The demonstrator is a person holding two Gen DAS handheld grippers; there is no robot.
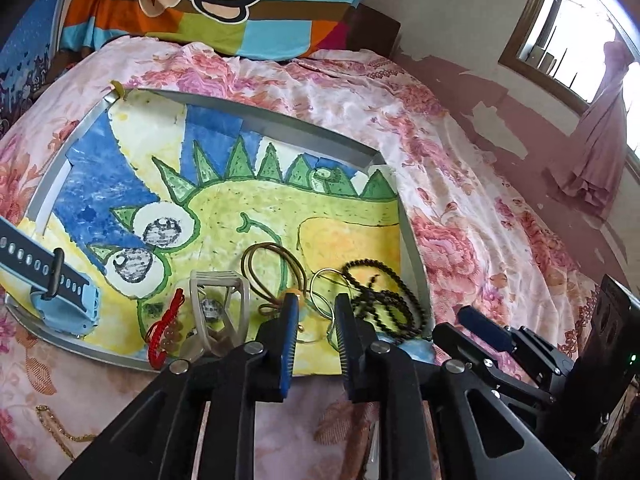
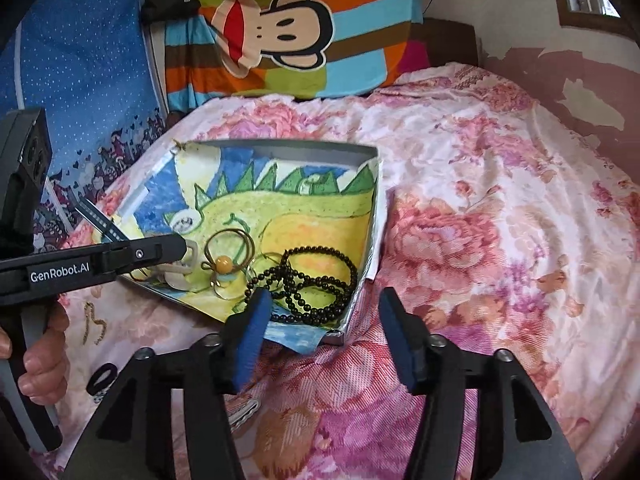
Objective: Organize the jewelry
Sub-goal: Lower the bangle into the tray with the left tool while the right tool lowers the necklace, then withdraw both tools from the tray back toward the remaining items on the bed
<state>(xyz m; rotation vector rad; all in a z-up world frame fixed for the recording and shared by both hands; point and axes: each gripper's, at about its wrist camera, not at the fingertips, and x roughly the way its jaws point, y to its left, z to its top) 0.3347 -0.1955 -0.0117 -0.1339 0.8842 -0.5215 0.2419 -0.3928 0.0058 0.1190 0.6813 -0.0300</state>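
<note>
A shallow metal tray [image 1: 60,168] lined with a dinosaur drawing lies on the bed and holds the jewelry. In it are a blue watch [image 1: 60,284], a red cord bracelet [image 1: 160,328], a clear bangle [image 1: 220,304], brown hair ties [image 1: 272,268], thin gold hoops [image 1: 324,292] and a black bead necklace [image 1: 384,296]. My left gripper [image 1: 316,320] is open with a narrow gap, empty, over the hoops at the tray's near edge. My right gripper [image 2: 320,320] is open wide and empty, just short of the tray's near corner [image 2: 340,334] and the black beads [image 2: 316,280].
A thin gold chain [image 1: 60,424] lies on the floral bedspread in front of the tray, seen also in the right wrist view [image 2: 94,322]. A black ring [image 2: 102,378] lies near the hand. A striped monkey pillow [image 2: 288,28] stands at the bed's head.
</note>
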